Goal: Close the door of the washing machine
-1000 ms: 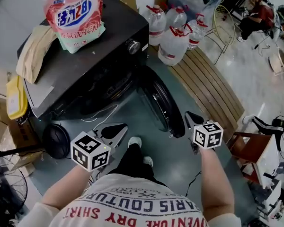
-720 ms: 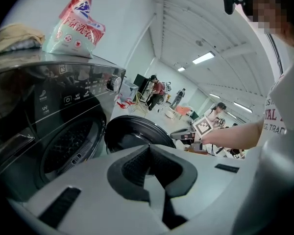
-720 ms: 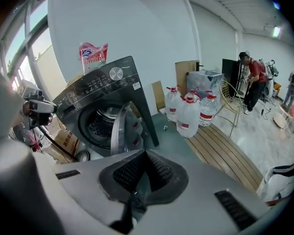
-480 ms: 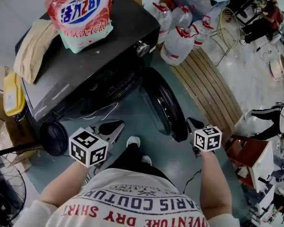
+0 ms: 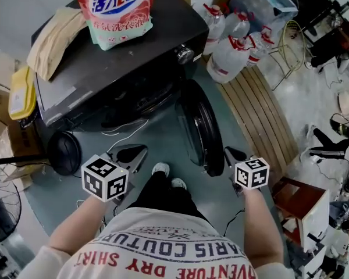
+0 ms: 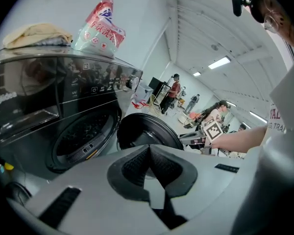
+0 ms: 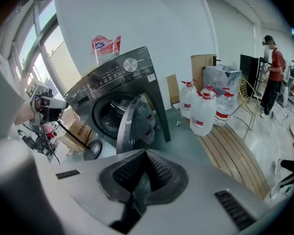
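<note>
The door (image 5: 200,127) stands wide open, swung out from the washing machine (image 5: 104,63) toward you. Your right hand-held gripper (image 5: 231,154), jaws together and empty, sits just beside the door's free edge at its 4 o'clock, probably placed to push it. Your left hand-held gripper (image 5: 132,154), also closed on nothing, hangs at the door's 8 o'clock.

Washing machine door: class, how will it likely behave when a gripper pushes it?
The door hangs open from one side, so it should swing, not slide. Its thick round frame looks rigid and probably fairly heavy. Its glossy surface might let the right gripper slip.
</note>
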A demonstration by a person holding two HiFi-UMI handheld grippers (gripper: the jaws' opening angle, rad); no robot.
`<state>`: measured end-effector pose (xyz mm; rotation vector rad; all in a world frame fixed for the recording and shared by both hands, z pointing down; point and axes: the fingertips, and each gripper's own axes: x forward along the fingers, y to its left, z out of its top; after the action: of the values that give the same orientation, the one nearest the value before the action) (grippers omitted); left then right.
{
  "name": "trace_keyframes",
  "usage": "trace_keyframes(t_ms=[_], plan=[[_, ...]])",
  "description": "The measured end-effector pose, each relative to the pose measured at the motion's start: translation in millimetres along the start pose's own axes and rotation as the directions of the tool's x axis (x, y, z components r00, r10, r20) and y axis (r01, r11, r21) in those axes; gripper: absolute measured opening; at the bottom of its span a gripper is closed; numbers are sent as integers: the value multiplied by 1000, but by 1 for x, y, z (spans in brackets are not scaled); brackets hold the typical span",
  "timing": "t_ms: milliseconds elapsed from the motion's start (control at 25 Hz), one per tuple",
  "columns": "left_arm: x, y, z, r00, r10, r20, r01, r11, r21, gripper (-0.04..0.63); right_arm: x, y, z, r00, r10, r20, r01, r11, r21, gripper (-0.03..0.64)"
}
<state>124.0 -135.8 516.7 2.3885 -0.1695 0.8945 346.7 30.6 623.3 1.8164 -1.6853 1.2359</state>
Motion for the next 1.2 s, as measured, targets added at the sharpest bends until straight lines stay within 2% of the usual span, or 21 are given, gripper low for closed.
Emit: trace_keyframes(t_ms=[240, 440, 640, 920, 1080, 1200], plan=[[-20, -11, -26, 993, 92, 71, -86, 992, -94, 28, 12, 32, -3, 990, 133, -55, -139, 981, -136, 21], [-46, -14, -49, 979, 166, 122, -144, 975, -170, 28, 20, 67, -4, 971, 217, -104, -235, 944, -232, 21], [-74, -9, -74, 958, 239, 158, -201, 954, -224, 28, 31, 104, -9, 951, 272, -146, -307, 892, -333, 21], [-110, -6, -116, 914, 356, 194, -273, 894, -356, 28, 54, 154, 2, 921, 337, -194, -389, 809, -441, 21], [-127, 1, -128, 896, 396, 202, -293, 868, -401, 28, 67, 182, 11, 914, 355, -196, -406, 787, -465, 21], [-137, 5, -132, 889, 410, 204, -299, 857, -419, 28, 76, 203, 18, 901, 387, -198, -434, 775, -460, 21]])
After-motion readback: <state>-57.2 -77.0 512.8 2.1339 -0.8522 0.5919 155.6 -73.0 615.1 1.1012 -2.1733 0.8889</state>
